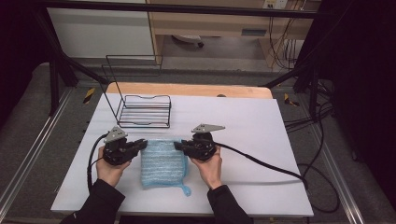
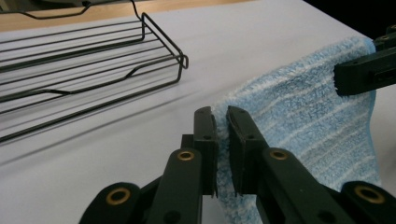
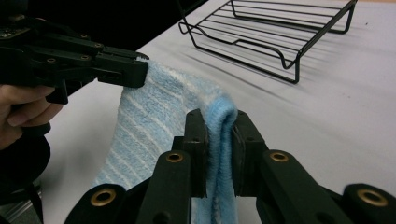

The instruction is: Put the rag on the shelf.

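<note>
A light blue striped towel (image 1: 162, 163) lies folded on the white table, its far edge lifted between my two grippers. My left gripper (image 1: 141, 144) is shut on the towel's far left corner; in the left gripper view the jaws pinch the towel (image 2: 299, 116) edge at the left gripper (image 2: 222, 122). On the far right corner my right gripper (image 1: 179, 145) is shut, its jaws squeezing a thick fold of towel (image 3: 140, 126) at the right gripper (image 3: 219, 126). The towel's near part rests on the table, with a small loop (image 1: 186, 190) at its near right corner.
A black wire rack (image 1: 140, 109) stands on the table beyond the towel, toward the back left; it is the wire rack (image 2: 88, 60) in the left gripper view and the wire rack (image 3: 271, 32) in the right one. The white table (image 1: 261, 140) is bare on the right. Cables trail from both grippers.
</note>
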### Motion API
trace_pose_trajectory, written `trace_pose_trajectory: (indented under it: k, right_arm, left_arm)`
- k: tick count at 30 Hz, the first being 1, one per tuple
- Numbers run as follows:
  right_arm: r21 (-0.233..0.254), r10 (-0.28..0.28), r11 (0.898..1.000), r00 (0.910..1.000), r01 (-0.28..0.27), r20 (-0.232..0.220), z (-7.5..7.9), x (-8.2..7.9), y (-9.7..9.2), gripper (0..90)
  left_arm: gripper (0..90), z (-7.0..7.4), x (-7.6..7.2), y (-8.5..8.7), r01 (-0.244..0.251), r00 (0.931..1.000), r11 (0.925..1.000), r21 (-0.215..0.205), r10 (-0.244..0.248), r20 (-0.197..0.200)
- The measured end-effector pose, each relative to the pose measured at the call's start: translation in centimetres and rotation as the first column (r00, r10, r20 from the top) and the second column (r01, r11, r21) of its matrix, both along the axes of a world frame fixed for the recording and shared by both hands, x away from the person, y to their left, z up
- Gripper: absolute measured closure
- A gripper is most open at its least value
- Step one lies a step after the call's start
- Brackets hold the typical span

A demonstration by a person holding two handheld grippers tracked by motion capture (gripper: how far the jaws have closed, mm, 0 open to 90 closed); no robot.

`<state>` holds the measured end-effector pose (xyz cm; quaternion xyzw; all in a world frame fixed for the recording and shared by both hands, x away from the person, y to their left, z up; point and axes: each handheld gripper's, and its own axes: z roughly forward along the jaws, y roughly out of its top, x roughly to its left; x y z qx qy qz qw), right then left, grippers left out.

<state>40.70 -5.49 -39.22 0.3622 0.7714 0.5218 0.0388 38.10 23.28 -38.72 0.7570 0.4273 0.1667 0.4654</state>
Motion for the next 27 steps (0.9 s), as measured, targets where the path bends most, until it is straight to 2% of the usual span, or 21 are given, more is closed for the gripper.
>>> trace_pose_trajectory:
  k: [6, 12, 27]
  right_arm:
    - [0.009, -0.007, 1.000, 0.9997, 0.007, 0.025, 0.5, -0.3, -0.3, 79.3]
    - [0.038, -0.016, 0.999, 0.9990, 0.014, 0.043, 1.3, -0.5, -0.5, 79.4]
    - [0.056, -0.011, 0.998, 0.9890, 0.003, 0.148, 4.4, -1.0, 0.5, 79.6]
  left_arm:
    - [81.9, 0.8, -0.4, 0.2, 0.003, 0.9996, 0.9997, -0.025, -0.002, 0.029]
    - [81.9, 1.8, -0.9, 0.3, 0.007, 0.9981, 0.9989, -0.047, -0.004, 0.062]
    - [81.9, 4.3, -2.0, 1.5, -0.011, 0.9883, 0.9939, -0.110, 0.028, 0.150]
